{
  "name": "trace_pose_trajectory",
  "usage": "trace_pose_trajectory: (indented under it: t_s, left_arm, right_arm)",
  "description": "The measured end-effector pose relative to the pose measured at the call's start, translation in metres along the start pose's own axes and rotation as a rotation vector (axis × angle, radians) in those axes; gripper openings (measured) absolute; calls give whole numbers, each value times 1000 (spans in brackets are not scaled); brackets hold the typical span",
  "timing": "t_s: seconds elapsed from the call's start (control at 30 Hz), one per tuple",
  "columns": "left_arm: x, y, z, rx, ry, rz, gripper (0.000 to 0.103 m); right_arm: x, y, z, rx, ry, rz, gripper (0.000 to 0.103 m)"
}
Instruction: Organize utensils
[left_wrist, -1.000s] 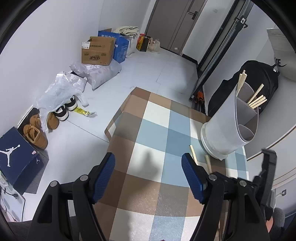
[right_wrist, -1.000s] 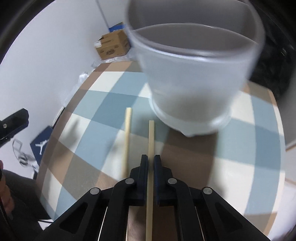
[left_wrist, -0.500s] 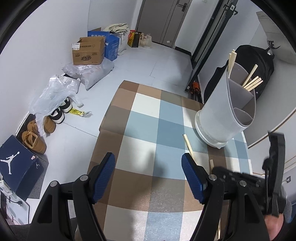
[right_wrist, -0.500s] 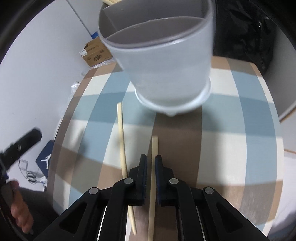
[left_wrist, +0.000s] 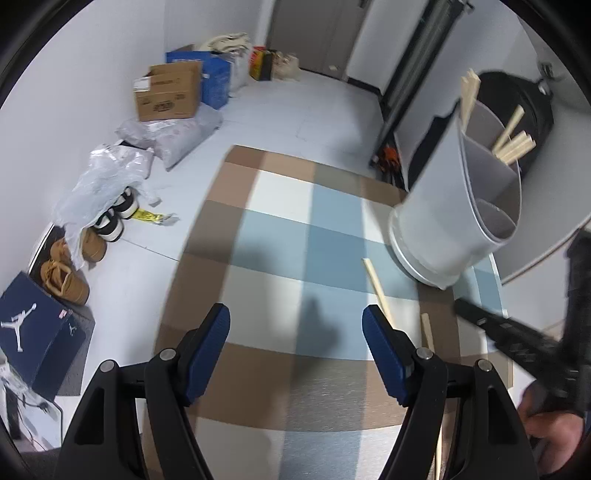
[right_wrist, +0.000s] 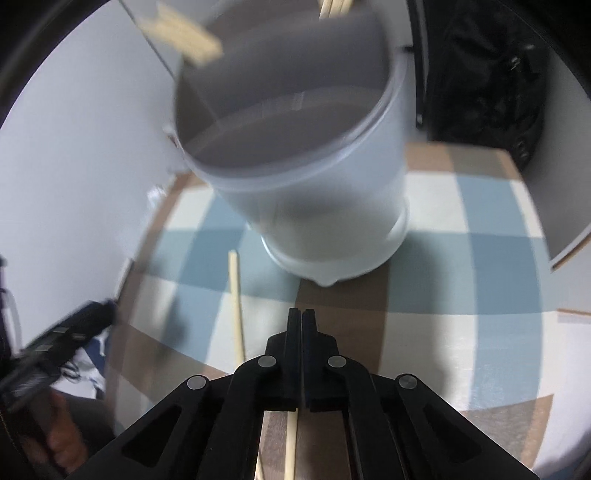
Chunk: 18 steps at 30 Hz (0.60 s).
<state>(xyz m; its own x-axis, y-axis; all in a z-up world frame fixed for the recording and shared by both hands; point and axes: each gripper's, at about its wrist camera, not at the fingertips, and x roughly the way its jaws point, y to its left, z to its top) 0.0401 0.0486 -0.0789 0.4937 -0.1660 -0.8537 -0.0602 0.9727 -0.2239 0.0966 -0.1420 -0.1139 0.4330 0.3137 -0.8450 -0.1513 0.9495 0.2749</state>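
Since a second ago, the chopstick (right_wrist: 291, 439) has slid back through the right gripper (right_wrist: 302, 317), whose jaws now meet at the tips, the stick showing only behind them. Left gripper (left_wrist: 295, 325) hovers open over the checked cloth (left_wrist: 280, 236). Another chopstick (right_wrist: 236, 306) lies near the white holder (right_wrist: 314, 192).

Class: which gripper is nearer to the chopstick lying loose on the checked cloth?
Left. The left gripper hovers open, one finger beside the loose chopstick. The right gripper sits farther to the side, shut on another chopstick.

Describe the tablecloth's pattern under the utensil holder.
Checked tablecloth in brown, pale blue and white squares; clearest in the left wrist view.
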Motion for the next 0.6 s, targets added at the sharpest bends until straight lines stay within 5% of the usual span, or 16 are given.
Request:
trace_pose_trajectory:
  t_s: [0.17,0.3,0.6]
  left_arm:
    - [16,-21,8,45,62,4,70]
    - [19,-17,5,-12,79,18,70]
    - [15,-16,1,-29,56,24,70]
  right_arm:
    - [-27,-13,0,3,-59,72,0]
    - [-7,-13,-3,-14,40,114,3]
    - [37,-1,5,-79,148,55,10]
